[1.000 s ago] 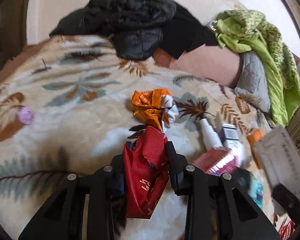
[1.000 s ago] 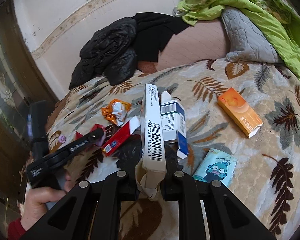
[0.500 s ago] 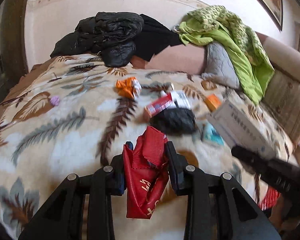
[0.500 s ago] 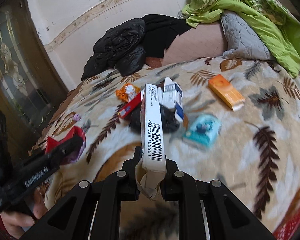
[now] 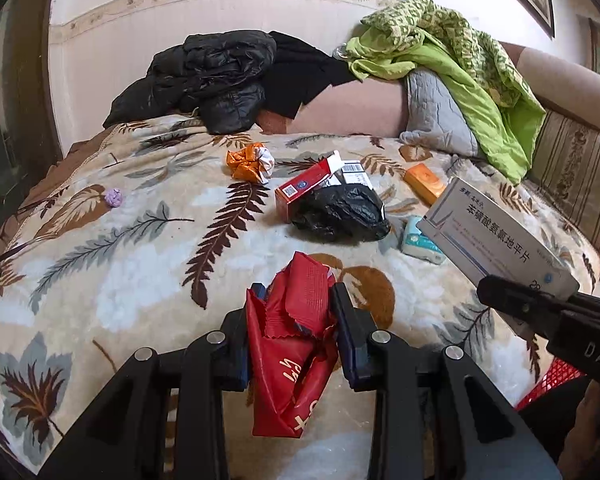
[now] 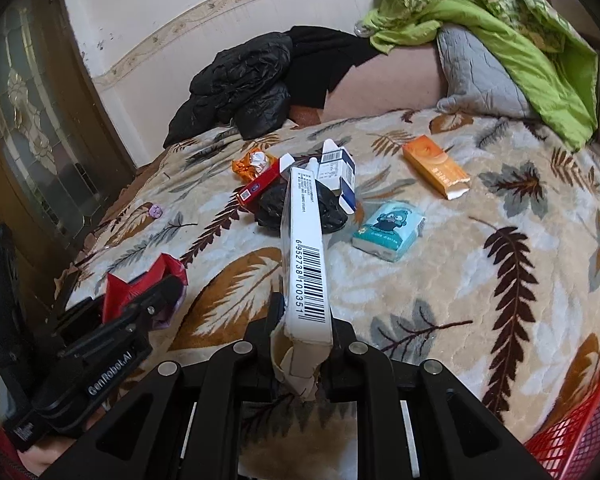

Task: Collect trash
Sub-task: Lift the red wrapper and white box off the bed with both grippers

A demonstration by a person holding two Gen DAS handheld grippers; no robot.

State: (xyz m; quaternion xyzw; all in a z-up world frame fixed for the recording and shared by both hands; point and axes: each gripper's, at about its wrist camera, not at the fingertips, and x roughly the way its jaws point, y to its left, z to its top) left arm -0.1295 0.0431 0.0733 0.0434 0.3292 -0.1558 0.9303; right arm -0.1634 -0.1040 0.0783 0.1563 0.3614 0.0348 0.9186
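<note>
My left gripper (image 5: 298, 300) is shut on a crumpled red wrapper (image 5: 292, 344), held above the leaf-patterned blanket (image 5: 120, 264). My right gripper (image 6: 306, 312) is shut on a long white medicine box (image 6: 306, 248) with a barcode; the box also shows in the left wrist view (image 5: 496, 236). On the blanket lie an orange foil wrapper (image 5: 249, 162), a red carton (image 5: 306, 190), a black plastic bag (image 5: 340, 212), a blue-white box (image 6: 338, 172), an orange box (image 6: 436, 166), a teal tissue pack (image 6: 390, 230) and a small purple wad (image 5: 114, 198).
A red mesh basket (image 6: 576, 436) sits at the lower right edge. Black jackets (image 5: 204, 76), a grey pillow (image 5: 436, 112) and a green blanket (image 5: 460, 68) are piled at the far side. A dark door (image 6: 32, 120) stands at left.
Both grippers have drawn back from the pile, still holding the wrapper and the box. The red basket has come into view at lower right.
</note>
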